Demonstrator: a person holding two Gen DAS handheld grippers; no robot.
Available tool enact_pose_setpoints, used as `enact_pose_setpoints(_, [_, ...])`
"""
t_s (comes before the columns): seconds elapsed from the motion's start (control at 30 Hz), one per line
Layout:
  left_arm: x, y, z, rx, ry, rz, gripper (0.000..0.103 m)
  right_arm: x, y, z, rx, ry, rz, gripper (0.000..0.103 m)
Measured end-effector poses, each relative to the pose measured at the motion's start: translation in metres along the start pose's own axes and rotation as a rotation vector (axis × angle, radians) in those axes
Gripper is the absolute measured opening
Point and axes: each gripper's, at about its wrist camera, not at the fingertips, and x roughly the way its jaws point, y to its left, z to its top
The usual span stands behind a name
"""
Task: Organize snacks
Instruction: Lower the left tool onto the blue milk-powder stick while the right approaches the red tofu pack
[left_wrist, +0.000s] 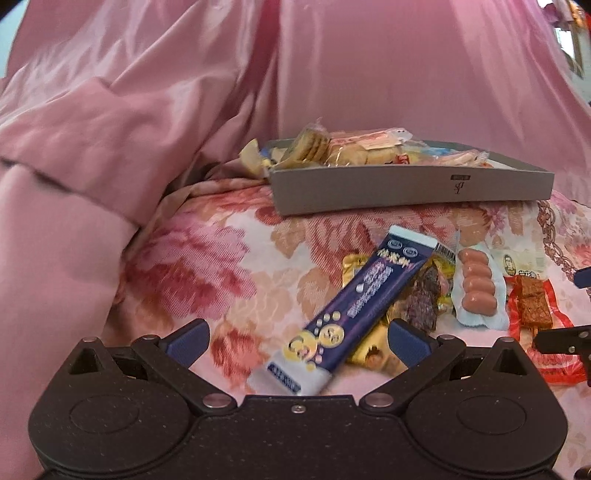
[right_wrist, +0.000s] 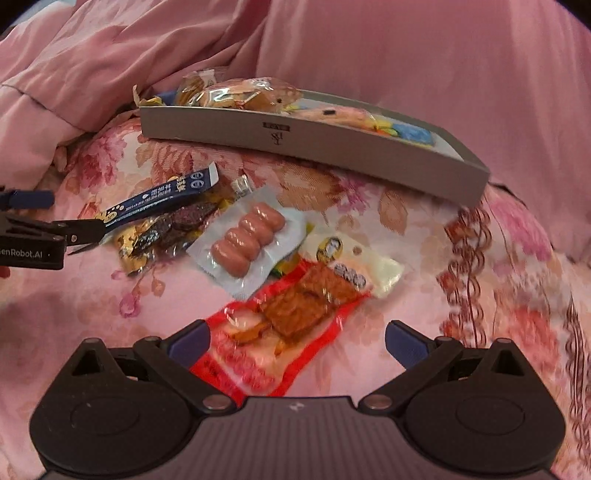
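**Presently: blue packet lies between the left jaws, long axis running to 1 o'clock**

Presently the left gripper (left_wrist: 297, 345) has its jaws spread wide, with the near end of the blue stick packet (left_wrist: 354, 306) lying between them. In the left wrist view the packet's long axis runs from about 7 o'clock up to 1 o'clock, aimed towards the grey box (left_wrist: 410, 184), which sits at 12 to 1 o'clock and already holds biscuits. No pad is seen to touch the packet; contact cannot be confirmed. The packet rests across a dark snack pack (left_wrist: 424, 299), with the sausage pack (left_wrist: 478, 290) just beside it at 2 o'clock.

The right gripper (right_wrist: 297, 341) is likewise spread, low over the red tofu packet (right_wrist: 288, 317), gripping nothing. Judgement: the left is the nearer to the blue packet; it is level and low over the floral bedcover (left_wrist: 207, 266), and a closing pinch comes next.
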Motion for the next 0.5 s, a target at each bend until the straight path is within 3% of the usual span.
enact_pose_setpoints(0.27, [0.022,0.002,0.004,0.052,0.013,-0.105,0.102,0.022,-0.006,0.009,0.05,0.053,0.011,0.103])
enact_pose_setpoints(0.5, [0.033,0.009,0.005,-0.001,0.042,-0.204,0.088,0.042,-0.016,0.015,0.125,0.091,0.029,0.103])
